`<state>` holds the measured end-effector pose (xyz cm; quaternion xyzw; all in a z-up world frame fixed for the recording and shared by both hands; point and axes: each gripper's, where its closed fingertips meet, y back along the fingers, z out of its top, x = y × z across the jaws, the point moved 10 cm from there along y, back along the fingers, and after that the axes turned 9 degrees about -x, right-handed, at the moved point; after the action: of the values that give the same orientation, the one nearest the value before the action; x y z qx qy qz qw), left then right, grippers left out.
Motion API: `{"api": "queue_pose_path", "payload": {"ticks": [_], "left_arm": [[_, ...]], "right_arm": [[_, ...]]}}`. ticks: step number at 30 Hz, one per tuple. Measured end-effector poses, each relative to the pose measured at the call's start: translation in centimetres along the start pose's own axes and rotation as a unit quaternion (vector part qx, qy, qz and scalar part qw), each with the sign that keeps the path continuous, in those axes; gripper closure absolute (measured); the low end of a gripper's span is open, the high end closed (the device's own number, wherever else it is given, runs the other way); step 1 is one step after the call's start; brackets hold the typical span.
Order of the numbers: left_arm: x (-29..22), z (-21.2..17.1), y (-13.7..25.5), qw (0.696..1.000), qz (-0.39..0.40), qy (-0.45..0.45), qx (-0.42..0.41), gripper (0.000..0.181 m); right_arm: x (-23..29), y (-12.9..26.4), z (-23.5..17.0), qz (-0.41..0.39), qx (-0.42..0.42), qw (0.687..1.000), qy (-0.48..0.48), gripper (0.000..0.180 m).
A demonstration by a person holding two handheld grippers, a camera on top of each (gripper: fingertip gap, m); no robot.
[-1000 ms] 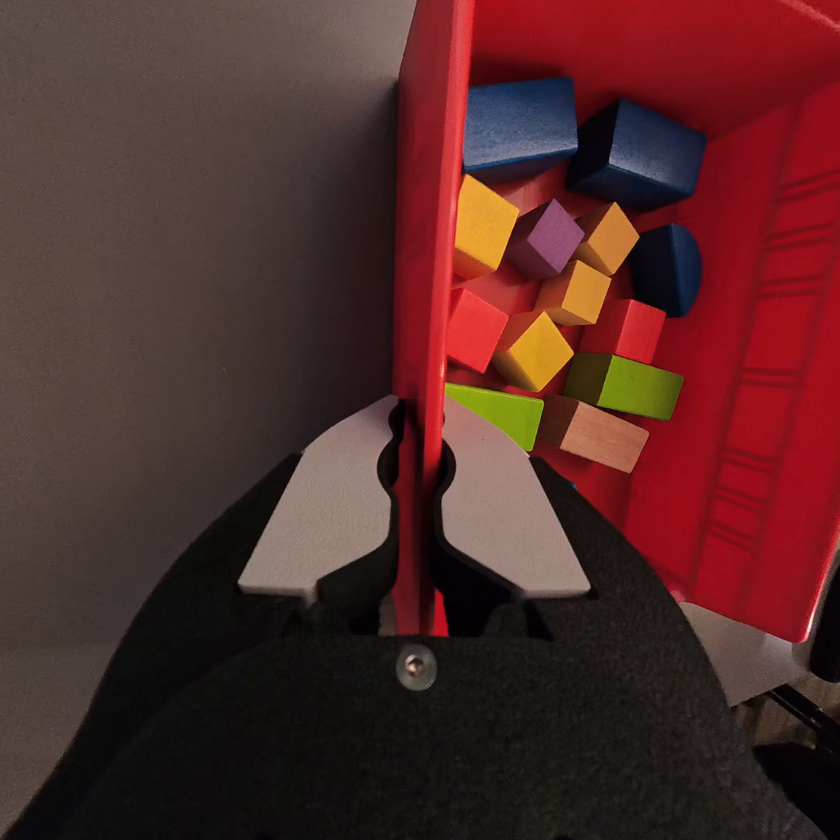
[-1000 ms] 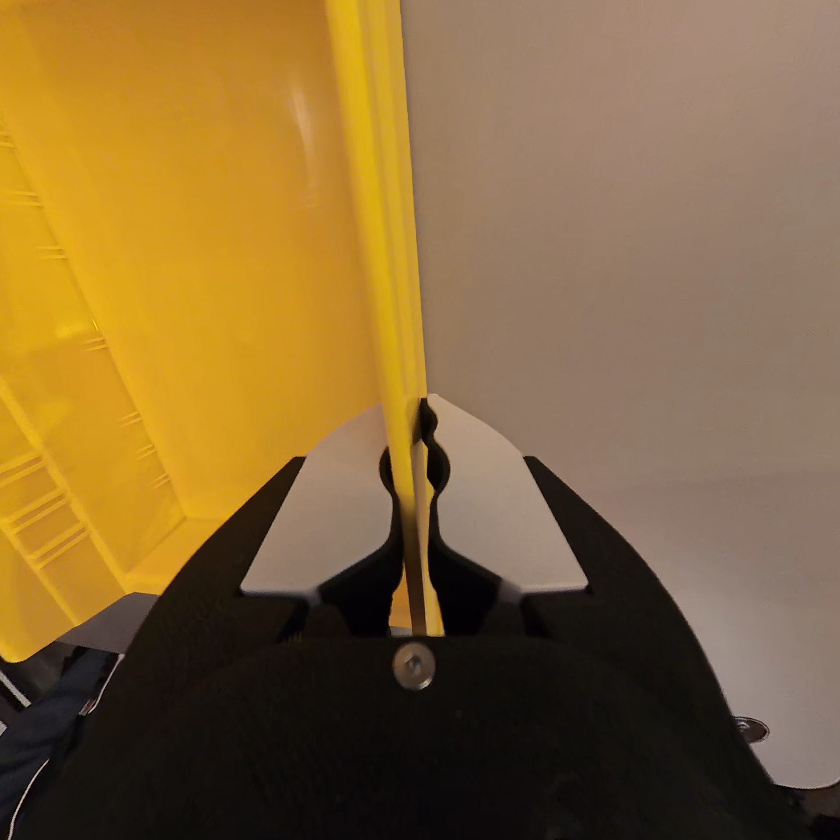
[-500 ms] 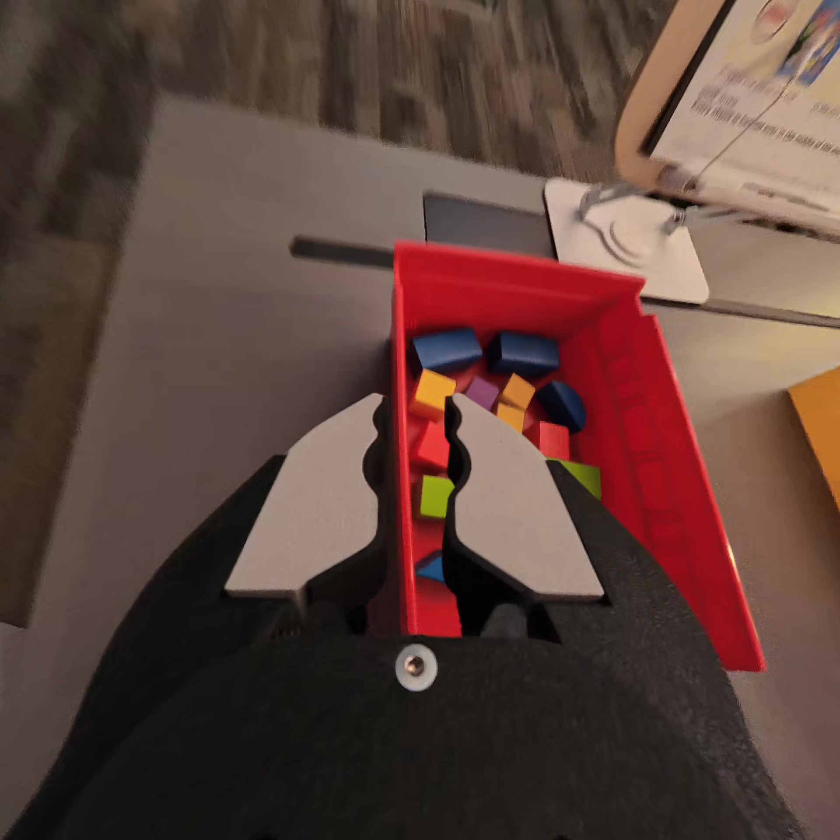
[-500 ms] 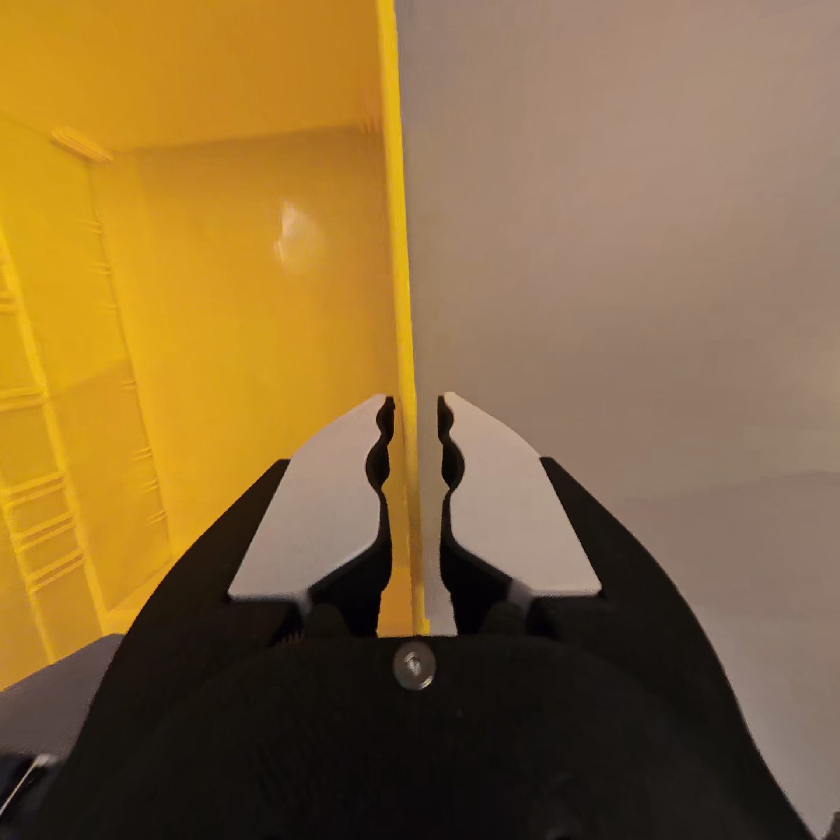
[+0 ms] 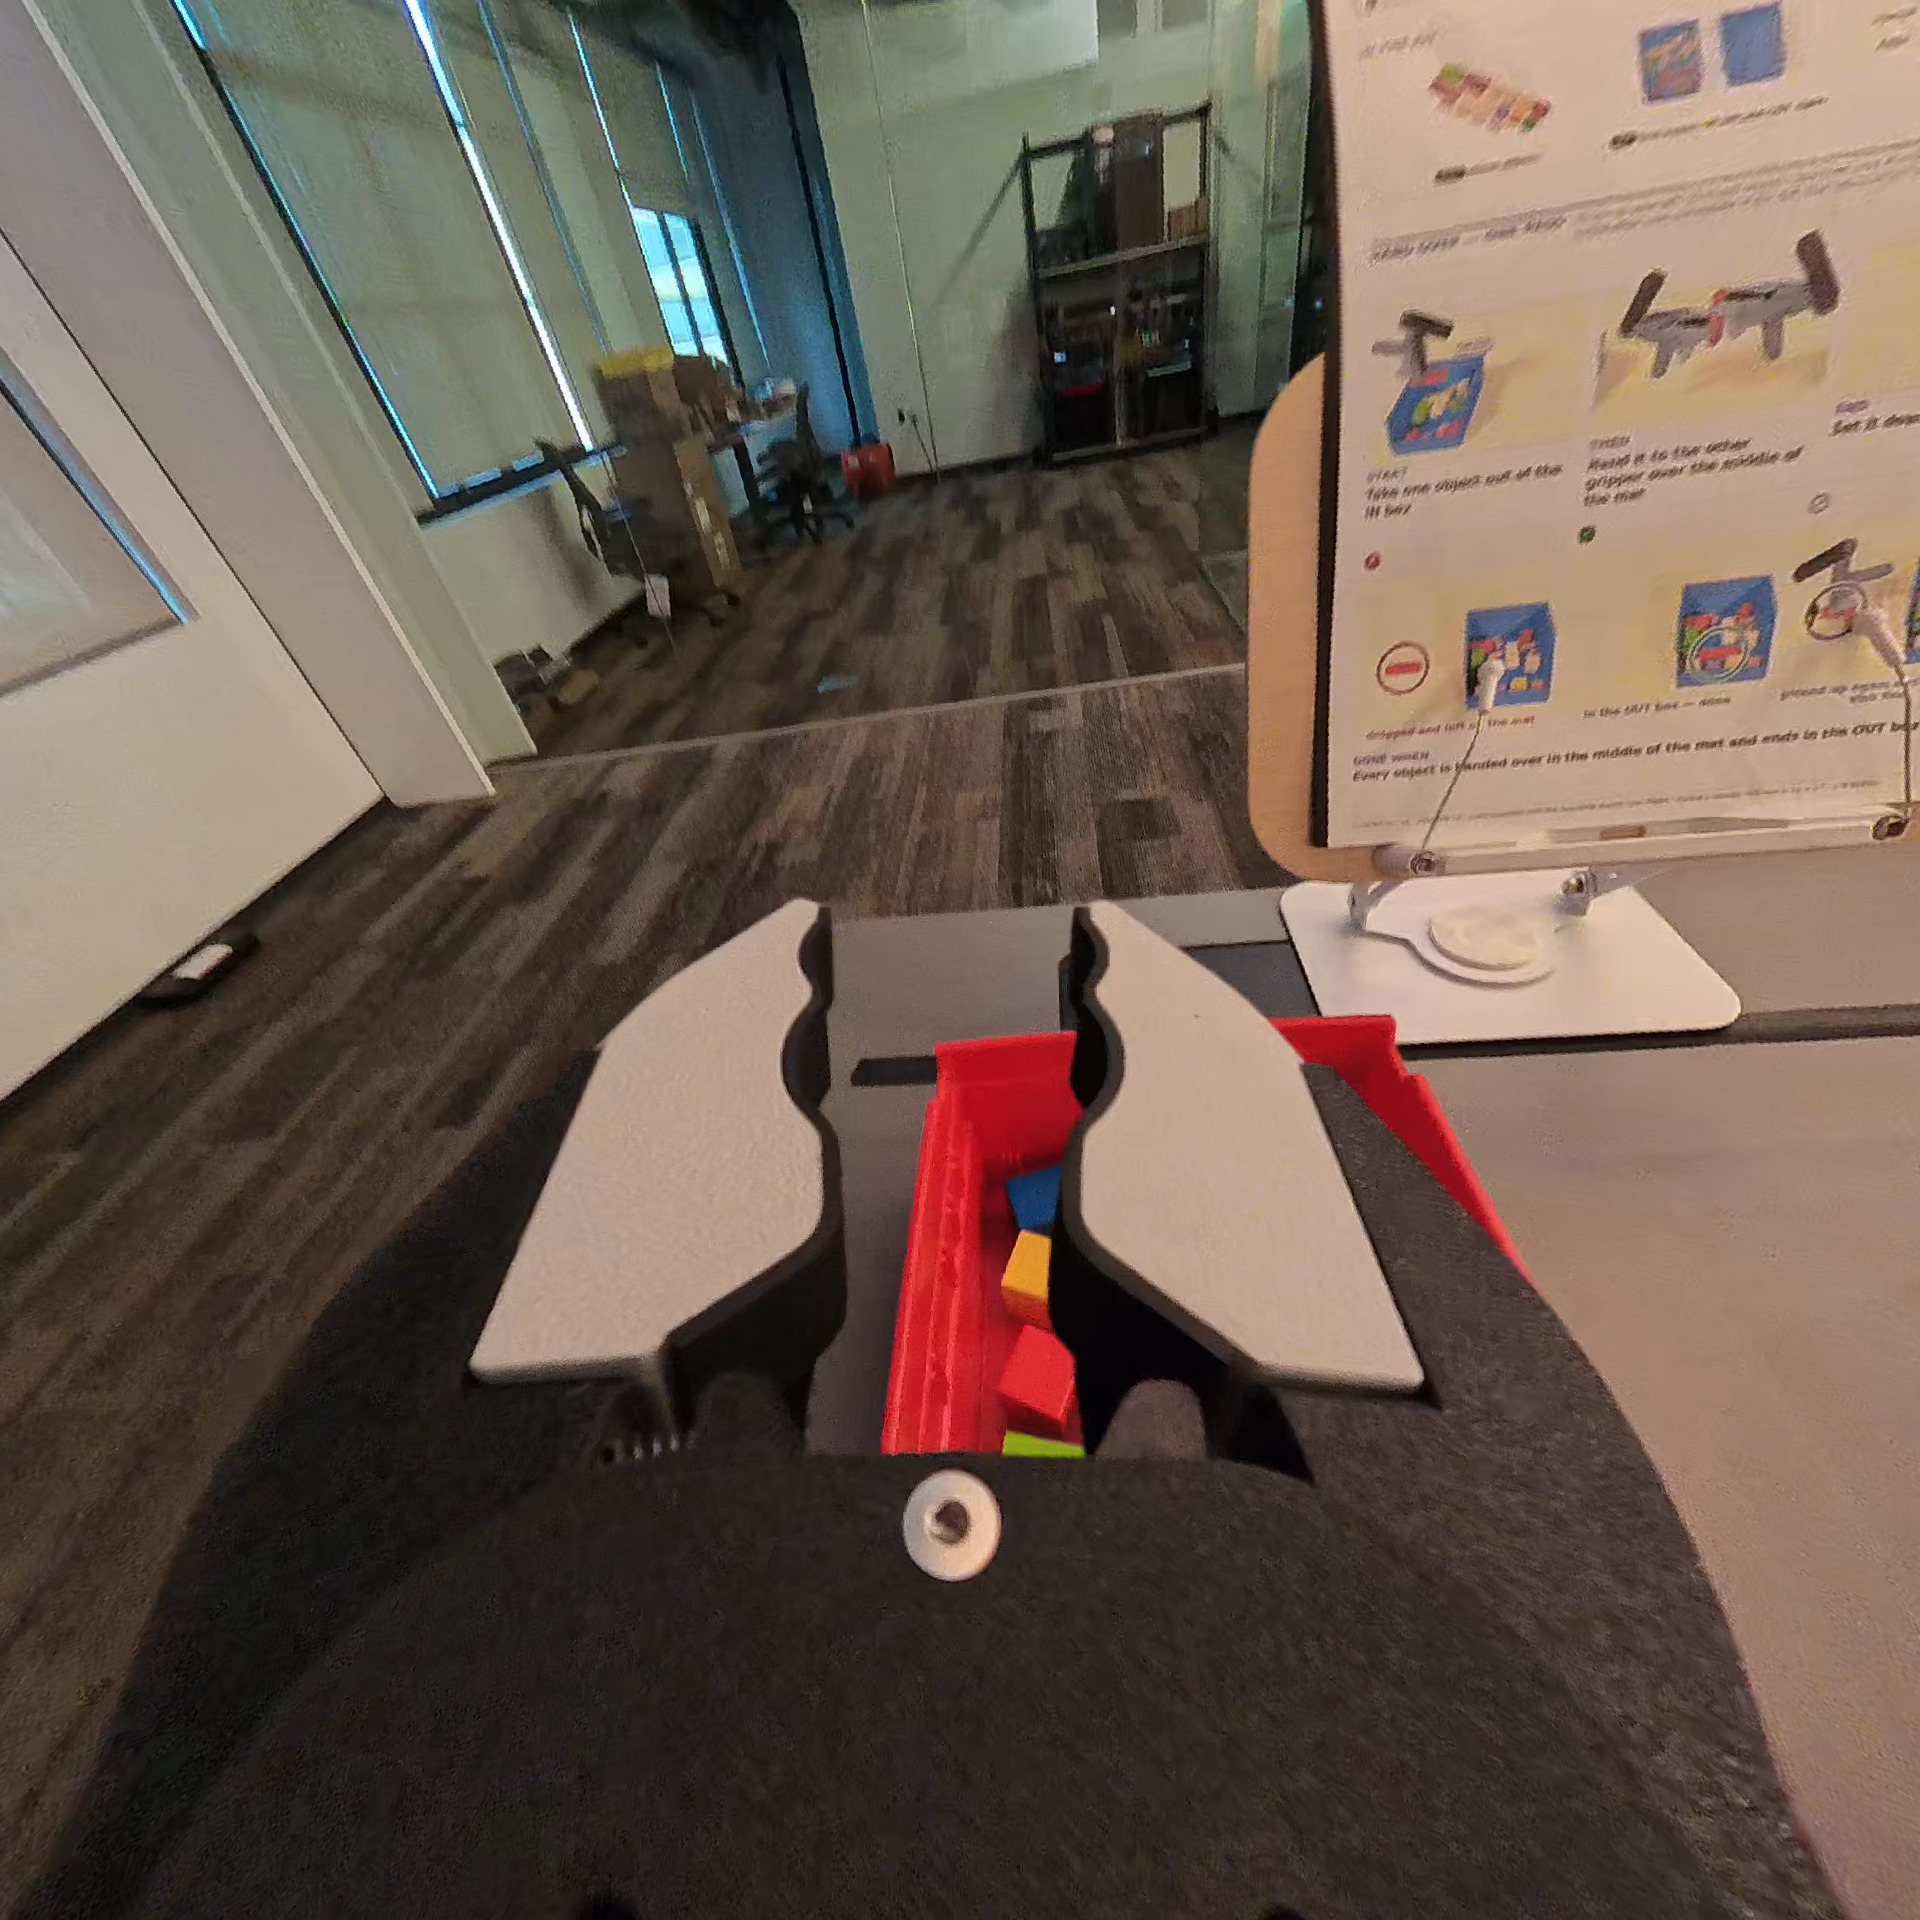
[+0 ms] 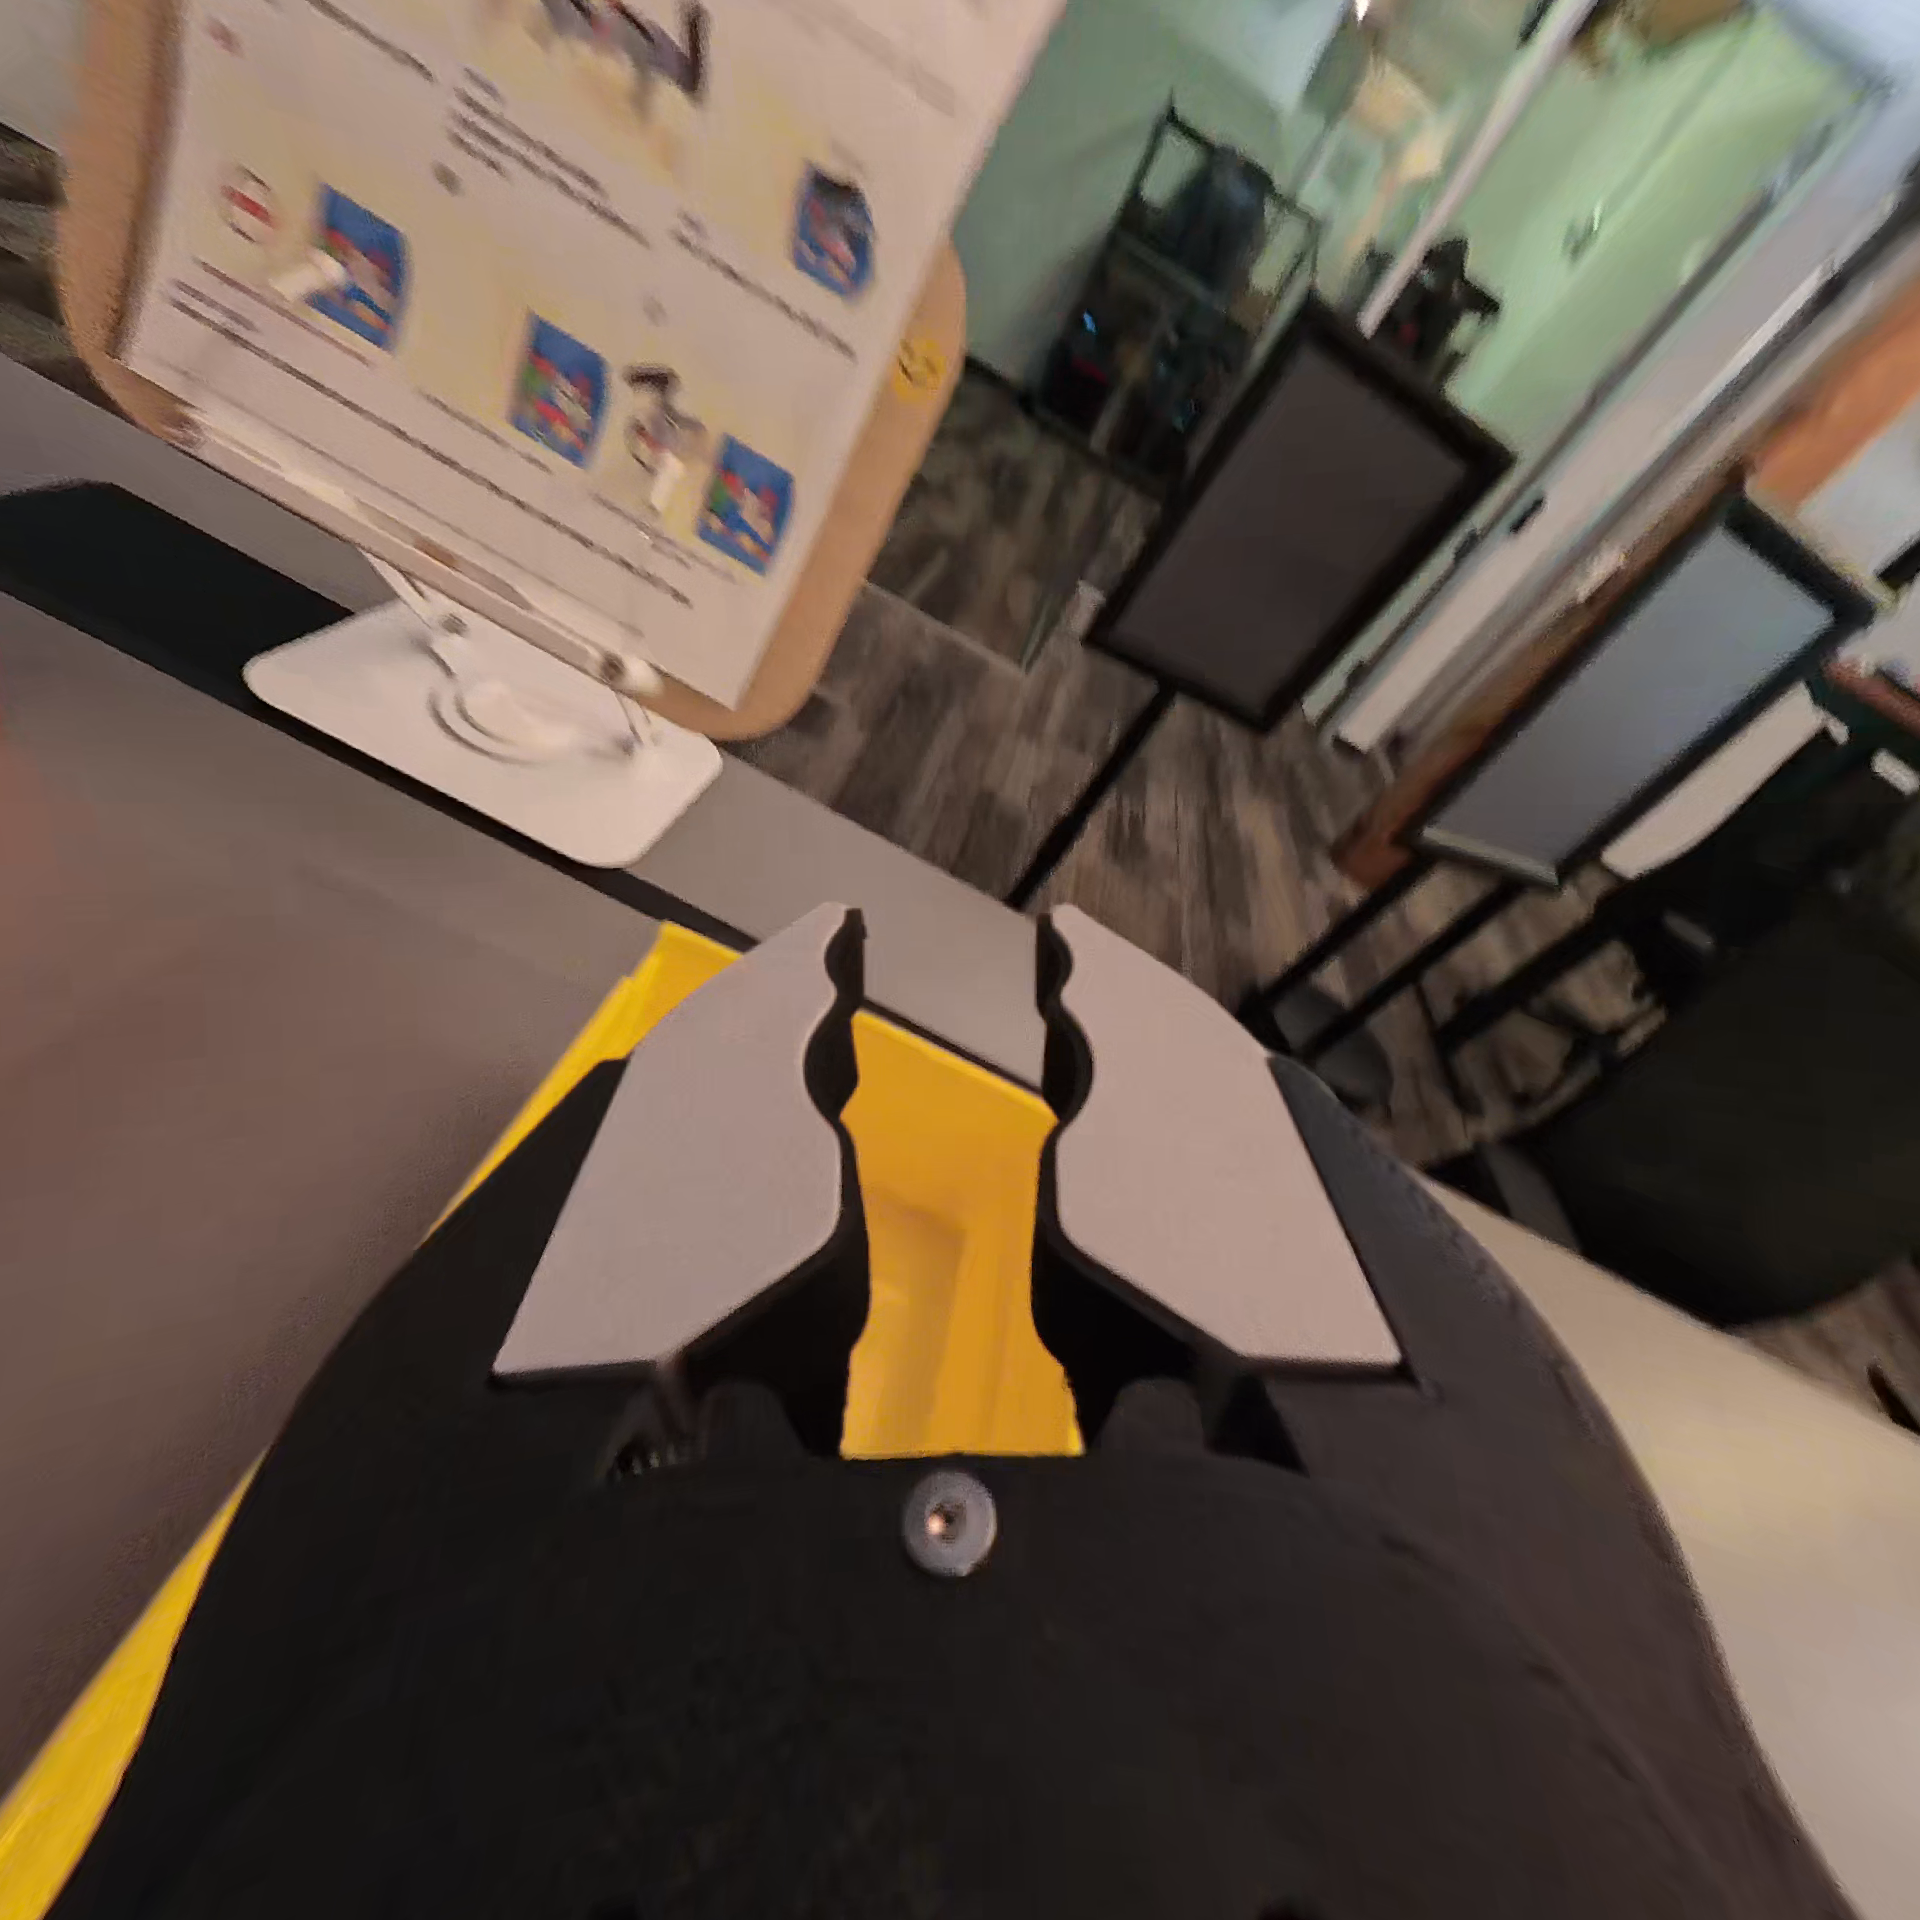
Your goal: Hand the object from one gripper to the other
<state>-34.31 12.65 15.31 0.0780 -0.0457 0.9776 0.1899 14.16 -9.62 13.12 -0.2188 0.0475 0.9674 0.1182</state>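
Both grippers have let go of the bin walls they clamped a second ago and have lifted and tilted back, so each wrist view now looks out across the room instead of down at a bin. Left gripper (image 5: 945, 1039): jaws apart, nothing between them, hanging above the red bin (image 5: 940, 1236) with its near wall seen through the gap. Blocks (image 5: 1034, 1273) in blue, orange, red and green lie loose on the bin floor; one of these is presumably the object to be handed over, and none is yet held. Right gripper (image 6: 948, 997): jaws likewise apart and bare, above the yellow bin (image 6: 945, 1174), whose visible part holds nothing. Both bins rest on the grey table (image 5: 1662, 1195), with an instruction board (image 5: 1621, 416) on a white stand at its far edge.

Step in hand, as judged: the task stands at its start, before any pick. The next move calls for the left gripper to tip down into the red bin, straddle a single block clear of its neighbours, and close on it.
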Motion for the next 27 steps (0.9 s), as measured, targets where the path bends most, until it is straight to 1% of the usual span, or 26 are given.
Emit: {"api": "queue_pose_path", "payload": {"ticks": [2, 4, 6, 8, 11, 13, 15, 16, 17, 19, 20, 21, 23, 25, 26, 27], "left_arm": [[-0.8, 0.5, 0.2, 1.000, 0.005, -0.005, -0.022, 0.129], [-1.4, 0.9, 0.2, 0.999, 0.009, -0.005, -0.042, 0.122], [-2.0, 1.3, 0.2, 0.998, 0.004, -0.005, -0.055, 0.119], [-2.5, 1.6, 0.0, 0.998, 0.004, -0.004, -0.060, 0.110], [-3.0, 2.1, -0.4, 0.998, -0.004, 0.004, -0.063, 0.104], [-3.4, 2.4, -0.6, 0.998, -0.008, 0.018, -0.066, 0.103], [-3.8, 2.5, -0.7, 0.997, -0.017, 0.028, -0.067, 0.103], [-4.0, 2.5, -0.7, 0.997, -0.018, 0.031, -0.068, 0.103], [-4.2, 2.4, -0.8, 0.997, -0.019, 0.028, -0.073, 0.106], [-4.5, 1.9, -0.9, 0.996, -0.028, 0.021, -0.076, 0.107], [-4.7, 1.7, -1.1, 0.996, -0.033, 0.017, -0.076, 0.108], [-4.9, 1.5, -1.2, 0.996, -0.038, 0.010, -0.079, 0.113], [-5.1, 1.2, -1.3, 0.995, -0.024, -0.015, -0.096, 0.127], [-4.9, 0.9, -1.1, 0.992, -0.015, -0.042, -0.117, 0.133], [-4.7, 0.8, -1.0, 0.992, -0.018, -0.041, -0.121, 0.139], [-4.5, 0.6, -0.8, 0.992, -0.028, -0.029, -0.123, 0.139]], "right_arm": [[1.1, -0.4, 1.1, 0.014, -0.024, 1.000, -0.002, 0.139], [1.9, -1.0, 1.9, 0.035, -0.050, 0.998, -0.027, 0.126], [2.3, -1.4, 2.5, 0.056, -0.081, 0.993, -0.058, 0.121], [2.4, -1.7, 3.3, 0.073, -0.116, 0.987, -0.086, 0.120], [2.1, -1.9, 4.2, 0.079, -0.172, 0.973, -0.135, 0.120], [2.0, -1.9, 4.5, 0.095, -0.203, 0.959, -0.173, 0.122], [2.3, -1.9, 4.2, 0.111, -0.219, 0.950, -0.191, 0.130], [2.5, -2.0, 4.0, 0.124, -0.225, 0.948, -0.186, 0.137], [2.8, -2.2, 3.7, 0.135, -0.232, 0.947, -0.177, 0.139], [3.1, -2.6, 3.2, 0.144, -0.219, 0.950, -0.170, 0.140], [3.3, -2.8, 3.0, 0.151, -0.212, 0.950, -0.171, 0.143], [3.4, -3.0, 2.9, 0.165, -0.209, 0.948, -0.176, 0.148], [3.7, -3.2, 2.8, 0.185, -0.211, 0.941, -0.191, 0.148], [4.0, -3.4, 2.7, 0.192, -0.219, 0.936, -0.198, 0.148], [4.3, -3.4, 2.6, 0.194, -0.230, 0.934, -0.191, 0.147], [4.7, -3.4, 2.6, 0.191, -0.237, 0.936, -0.177, 0.147]]}}
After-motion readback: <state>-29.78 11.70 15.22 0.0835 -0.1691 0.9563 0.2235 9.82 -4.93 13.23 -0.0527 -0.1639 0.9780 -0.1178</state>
